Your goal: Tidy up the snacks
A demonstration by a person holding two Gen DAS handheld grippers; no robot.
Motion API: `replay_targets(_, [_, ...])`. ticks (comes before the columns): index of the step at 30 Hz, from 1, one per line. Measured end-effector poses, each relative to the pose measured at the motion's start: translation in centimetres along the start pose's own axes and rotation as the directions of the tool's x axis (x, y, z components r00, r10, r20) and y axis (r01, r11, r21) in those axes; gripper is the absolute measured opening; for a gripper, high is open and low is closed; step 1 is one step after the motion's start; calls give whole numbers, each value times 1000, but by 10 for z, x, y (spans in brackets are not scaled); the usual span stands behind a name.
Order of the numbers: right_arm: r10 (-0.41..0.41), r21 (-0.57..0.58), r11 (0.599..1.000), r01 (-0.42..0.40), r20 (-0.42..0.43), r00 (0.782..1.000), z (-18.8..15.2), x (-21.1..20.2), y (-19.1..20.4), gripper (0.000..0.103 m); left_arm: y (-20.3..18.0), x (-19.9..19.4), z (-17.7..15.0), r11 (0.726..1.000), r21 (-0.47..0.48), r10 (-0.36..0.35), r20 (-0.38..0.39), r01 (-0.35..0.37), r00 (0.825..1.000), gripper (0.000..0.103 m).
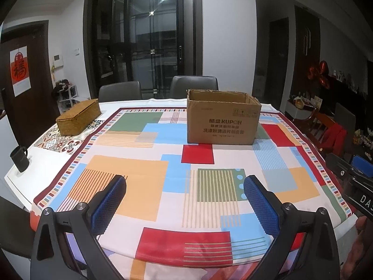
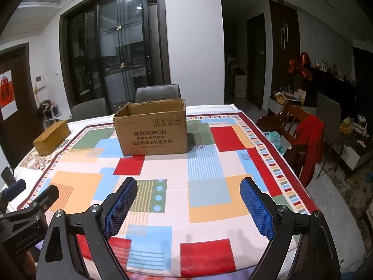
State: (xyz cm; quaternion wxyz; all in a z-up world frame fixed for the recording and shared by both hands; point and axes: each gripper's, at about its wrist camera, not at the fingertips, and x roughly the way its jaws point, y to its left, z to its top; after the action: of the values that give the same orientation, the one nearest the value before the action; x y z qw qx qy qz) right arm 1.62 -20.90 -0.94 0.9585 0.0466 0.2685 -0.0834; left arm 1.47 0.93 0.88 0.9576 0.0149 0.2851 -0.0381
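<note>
Your table (image 1: 177, 186), covered by a patterned cloth, carries one open cardboard box (image 1: 222, 122) at the far centre; its contents cannot be seen from either view. One lidded wicker box (image 1: 78, 116) sits far left, closed. One dark mug (image 1: 19, 158) stands at the left edge. Your left gripper (image 1: 185, 191) and right gripper (image 2: 188, 193) both stand wide, holding nothing. No snacks are visible.

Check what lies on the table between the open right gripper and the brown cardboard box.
Nothing: in the right wrist view, only bare patterned tablecloth separates the right gripper from the cardboard box.
</note>
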Motion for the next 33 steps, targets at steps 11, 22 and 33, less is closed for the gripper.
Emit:
replay_targets(11, [-2, 0, 1000, 2, 3, 1000, 0, -1, 0, 91, 2, -3, 0, 1000, -1, 4, 6, -4, 1000, 103])
replay_targets(22, [0, 11, 1000, 0, -5, 1000, 1, -3, -1, 91, 3, -4, 0, 1000, 1, 3, 6, -3, 1000, 103])
replay_targets(33, [2, 15, 1000, -2, -11, 1000, 1, -2, -3, 91, 3, -4, 0, 1000, 0, 2, 7, -2, 1000, 103])
